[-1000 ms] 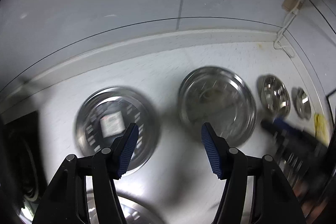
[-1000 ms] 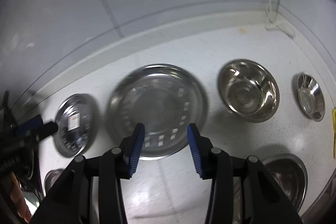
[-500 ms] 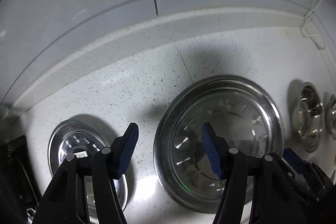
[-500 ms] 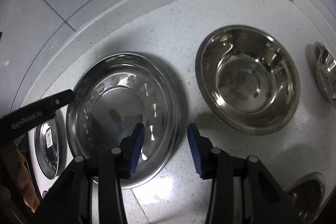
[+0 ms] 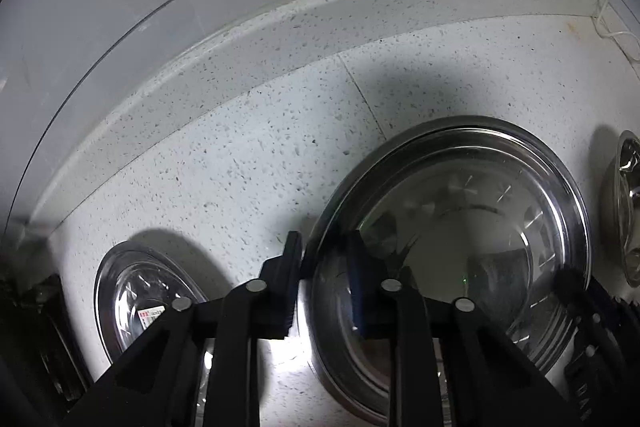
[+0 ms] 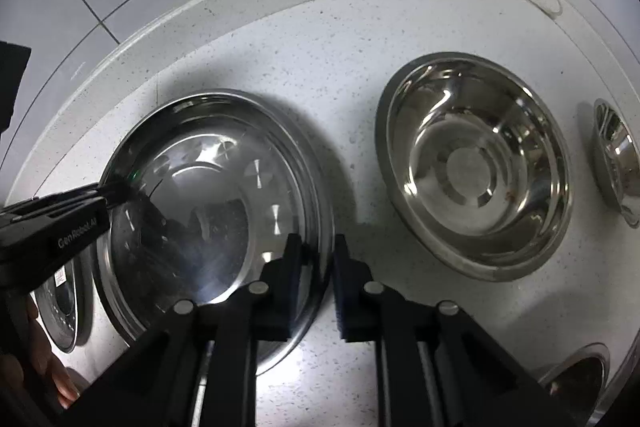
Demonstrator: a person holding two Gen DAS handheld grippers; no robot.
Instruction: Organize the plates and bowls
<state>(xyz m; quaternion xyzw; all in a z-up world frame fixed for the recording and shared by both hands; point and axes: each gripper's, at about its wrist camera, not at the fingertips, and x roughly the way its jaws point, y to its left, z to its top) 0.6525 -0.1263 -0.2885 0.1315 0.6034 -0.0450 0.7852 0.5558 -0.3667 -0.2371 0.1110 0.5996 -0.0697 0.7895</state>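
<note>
Here, a large steel plate (image 6: pixel 208 203) on the speckled desk (image 6: pixel 344 75) is gripped at opposite rims by the clenched jaws of the left gripper (image 5: pixel 325 283) and right gripper (image 6: pixel 317 281).

Both grippers grip one large steel plate (image 6: pixel 208 211): the left gripper (image 5: pixel 326 281) has its jaws closed across the plate's left rim, the right gripper (image 6: pixel 318 281) across its right rim.
</note>
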